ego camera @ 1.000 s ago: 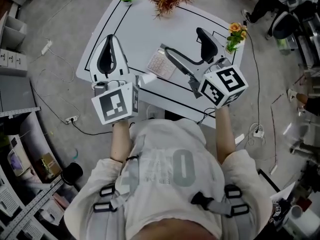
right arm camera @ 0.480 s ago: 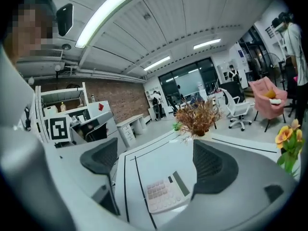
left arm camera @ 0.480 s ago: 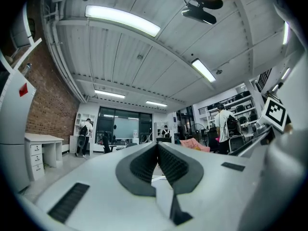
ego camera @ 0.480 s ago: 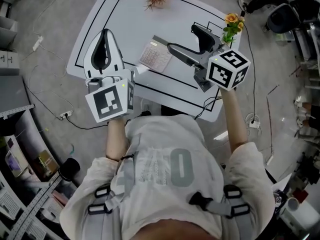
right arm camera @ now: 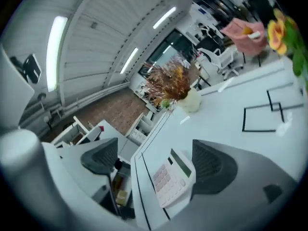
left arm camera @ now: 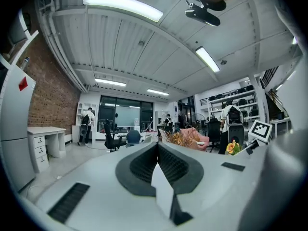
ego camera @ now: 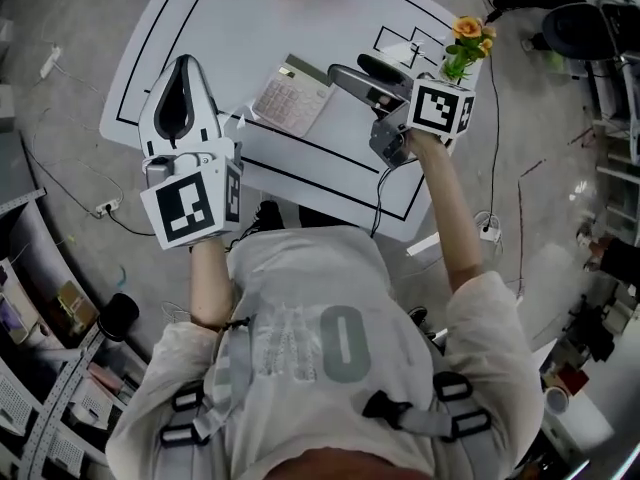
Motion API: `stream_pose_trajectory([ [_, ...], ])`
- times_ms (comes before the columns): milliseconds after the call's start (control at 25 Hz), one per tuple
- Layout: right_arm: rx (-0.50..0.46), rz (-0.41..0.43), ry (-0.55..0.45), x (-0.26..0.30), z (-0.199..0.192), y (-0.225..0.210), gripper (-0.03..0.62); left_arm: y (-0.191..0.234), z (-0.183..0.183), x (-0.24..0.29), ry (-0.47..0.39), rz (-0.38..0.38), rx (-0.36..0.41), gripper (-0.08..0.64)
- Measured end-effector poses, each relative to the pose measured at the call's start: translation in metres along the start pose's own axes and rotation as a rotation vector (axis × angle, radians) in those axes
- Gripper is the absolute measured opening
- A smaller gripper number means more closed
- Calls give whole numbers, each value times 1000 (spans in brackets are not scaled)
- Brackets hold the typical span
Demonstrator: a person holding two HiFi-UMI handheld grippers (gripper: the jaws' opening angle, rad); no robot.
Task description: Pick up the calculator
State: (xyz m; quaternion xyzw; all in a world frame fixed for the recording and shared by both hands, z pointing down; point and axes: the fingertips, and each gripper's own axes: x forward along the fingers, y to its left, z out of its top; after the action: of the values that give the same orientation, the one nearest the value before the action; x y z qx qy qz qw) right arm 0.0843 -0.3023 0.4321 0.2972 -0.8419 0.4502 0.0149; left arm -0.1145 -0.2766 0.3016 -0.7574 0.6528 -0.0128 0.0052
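Note:
The calculator point(ego camera: 291, 98), pale with pink keys and a dark display, lies flat on the white table point(ego camera: 230, 28) near its front. My right gripper point(ego camera: 347, 65) reaches in from the right and is open, with its tips beside the calculator's right edge. In the right gripper view the calculator point(right arm camera: 171, 177) sits low between the two dark pads point(right arm camera: 211, 165), and I cannot tell if they touch it. My left gripper point(ego camera: 183, 68) hovers over the table's left part, shut and holding nothing. Its pads point(left arm camera: 166, 165) meet with only the room beyond them.
A pot of yellow flowers point(ego camera: 462, 48) stands at the table's right corner behind my right gripper. A dried plant point(right arm camera: 168, 83) in a white vase stands at the far edge. Black lines and small rectangles point(right arm camera: 262, 117) mark the tabletop. Cables point(ego camera: 95, 208) run across the floor on the left.
The head camera has shifted, so the table sits higher in view. My right arm has stretched out and the gripper has turned, still open beside the calculator. The left gripper stays shut.

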Motion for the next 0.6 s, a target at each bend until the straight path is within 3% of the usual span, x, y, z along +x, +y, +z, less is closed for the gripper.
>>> stream_pose_trajectory([
  [80,103,40,-2,12,-4,-14,477,2,-12,7,25,-4,-8,17],
  [200,172,41,36,27,-21,-33,477,8,-25,10,49,5,-5,17],
  [480,204,39,146,50,-46,-51,477,8,-46,26,99,5,10,17],
  [600,205,53,204,56,-56,-51,477,12,-58,33,127,24,-22,17],
])
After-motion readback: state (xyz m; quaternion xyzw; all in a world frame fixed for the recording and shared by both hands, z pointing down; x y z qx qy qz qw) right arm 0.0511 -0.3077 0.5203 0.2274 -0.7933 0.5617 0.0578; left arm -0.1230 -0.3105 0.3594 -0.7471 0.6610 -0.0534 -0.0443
